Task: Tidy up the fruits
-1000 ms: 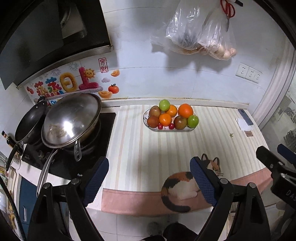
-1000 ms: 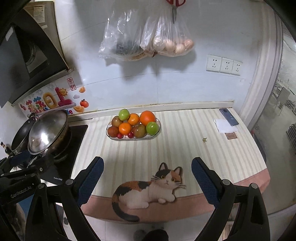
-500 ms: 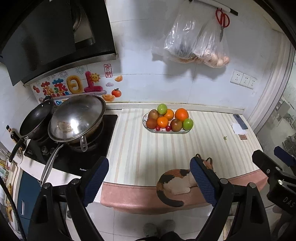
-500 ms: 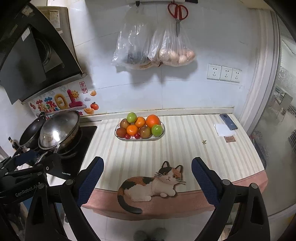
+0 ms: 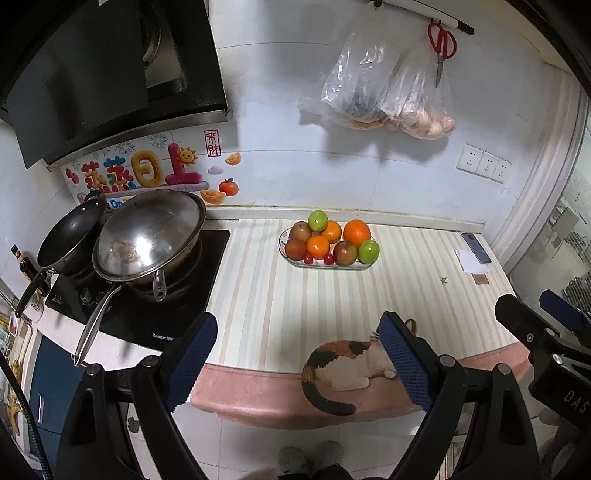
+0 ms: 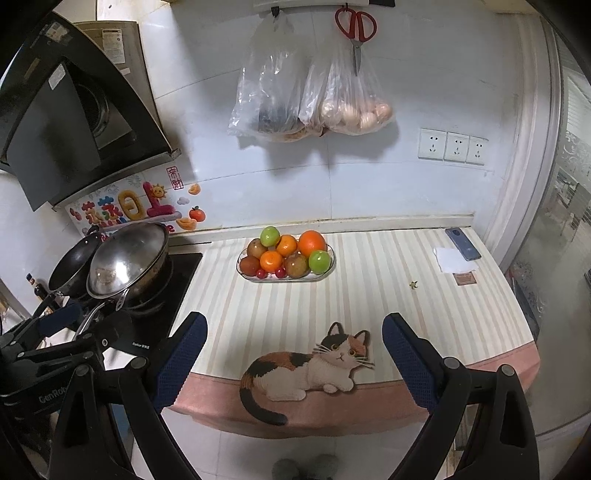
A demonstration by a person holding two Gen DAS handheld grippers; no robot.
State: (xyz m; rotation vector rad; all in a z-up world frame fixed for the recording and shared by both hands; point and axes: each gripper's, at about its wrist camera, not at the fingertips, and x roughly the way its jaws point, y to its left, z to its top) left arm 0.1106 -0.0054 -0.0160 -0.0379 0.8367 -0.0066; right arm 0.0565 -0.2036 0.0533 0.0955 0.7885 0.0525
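A clear glass dish (image 5: 330, 266) stands at the back of the striped counter, against the wall. It is piled with oranges (image 5: 356, 231), green apples (image 5: 318, 220), brownish-red fruits and small red ones. My left gripper (image 5: 295, 332) hovers over the counter's front edge, well short of the dish; its jaws are opening and nothing is between them. Beside it, equally far from the dish (image 6: 284, 278), my right gripper (image 6: 293, 328) is open and holds nothing. The orange (image 6: 312, 242) and a green apple (image 6: 318, 261) sit at the dish's right end.
A steel wok (image 5: 149, 236) and a black frying pan (image 5: 70, 236) sit on the stove (image 5: 147, 314) to the left. The counter mat's cat picture (image 6: 314, 369) is near the front edge. A phone (image 6: 462, 243) and paper lie far right. Bags (image 6: 306, 88) and scissors (image 6: 355, 27) hang above.
Both grippers have drawn back from the counter and risen a little, so the dish looks smaller and more floor shows. The fruits have not moved.
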